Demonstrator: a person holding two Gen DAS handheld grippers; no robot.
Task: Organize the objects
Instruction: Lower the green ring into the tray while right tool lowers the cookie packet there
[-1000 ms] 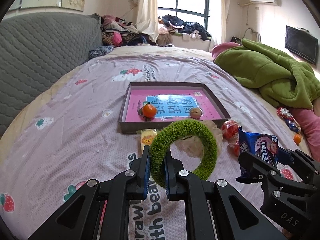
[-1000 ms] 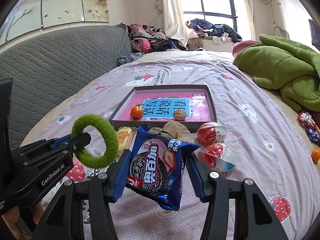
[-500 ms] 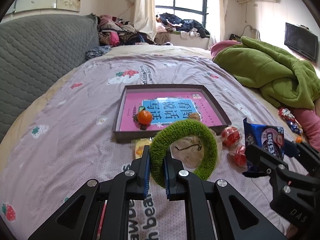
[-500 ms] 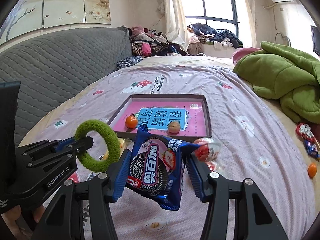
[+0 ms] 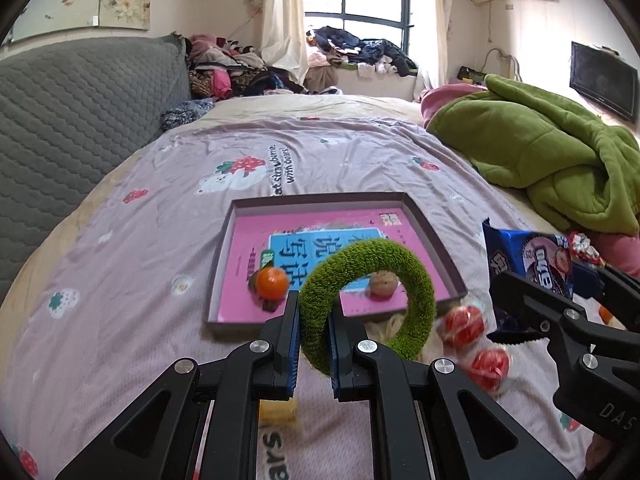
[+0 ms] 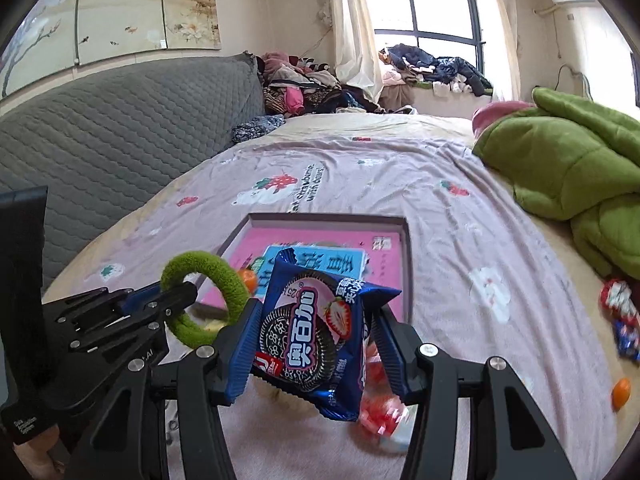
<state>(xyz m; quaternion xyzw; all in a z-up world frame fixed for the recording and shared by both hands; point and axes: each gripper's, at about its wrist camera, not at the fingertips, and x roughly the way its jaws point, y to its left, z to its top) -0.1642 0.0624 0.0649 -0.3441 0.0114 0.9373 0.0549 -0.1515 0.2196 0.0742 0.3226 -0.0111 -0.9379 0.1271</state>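
My left gripper (image 5: 314, 312) is shut on a fuzzy green ring (image 5: 416, 280), held upright above the bed just short of a shallow tray (image 5: 436, 240). The tray has a pink sheet inside, a small orange (image 5: 272, 282) and a brown nut-like ball (image 5: 382, 285). My right gripper (image 6: 314, 320) is shut on a blue cookie packet (image 6: 308, 332), also carried in the air before the tray (image 6: 406, 248). Each gripper shows in the other's view: the left gripper (image 6: 180, 294) with the ring (image 6: 232, 280), and the packet (image 5: 532, 256).
Red wrapped sweets (image 5: 460, 324) and a yellow packet (image 5: 278, 410) lie on the lilac sheet (image 5: 140, 260) near the tray's front edge. A green blanket (image 5: 560, 152) is heaped at right, with more sweets (image 6: 618, 300) and an orange (image 6: 622, 390) below it. A grey headboard (image 6: 100, 140) runs along the left.
Both grippers have moved forward toward the tray with their loads; the tray looks larger and the loose sweets and yellow packet have slid lower in view. Neither grip has changed.
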